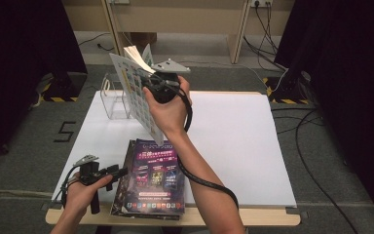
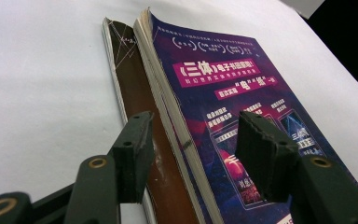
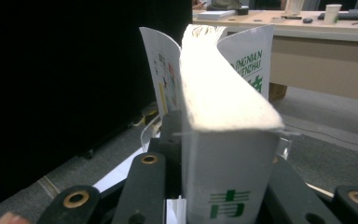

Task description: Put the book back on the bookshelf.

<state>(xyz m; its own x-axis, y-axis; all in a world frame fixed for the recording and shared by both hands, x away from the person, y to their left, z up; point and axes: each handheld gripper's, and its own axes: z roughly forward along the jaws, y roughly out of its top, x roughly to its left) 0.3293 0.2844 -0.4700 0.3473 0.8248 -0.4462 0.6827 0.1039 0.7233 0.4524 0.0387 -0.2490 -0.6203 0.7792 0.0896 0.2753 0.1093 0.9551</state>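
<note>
My right gripper [image 1: 151, 84] is raised over the back left of the table, shut on a white magazine [image 1: 137, 95] that hangs tilted in the air. In the right gripper view the jaws clamp the white magazine [image 3: 228, 140] near its spine, and its pages fan out above my right gripper [image 3: 223, 186]. A purple magazine [image 1: 157, 178] tops a small stack at the table's front edge. My left gripper [image 1: 121, 171] sits low at the stack's left side, open. In the left gripper view the open left gripper [image 2: 193, 140] straddles the edge of the purple magazine [image 2: 242, 88], with a brown one [image 2: 135, 98] under it.
A clear acrylic rack [image 1: 112, 100] stands at the back left of the white tabletop [image 1: 238, 141], just below the raised magazine. The right gripper's black cable [image 1: 209, 184] trails along the forearm. Black curtains flank the table; a wooden desk [image 1: 175, 19] stands behind.
</note>
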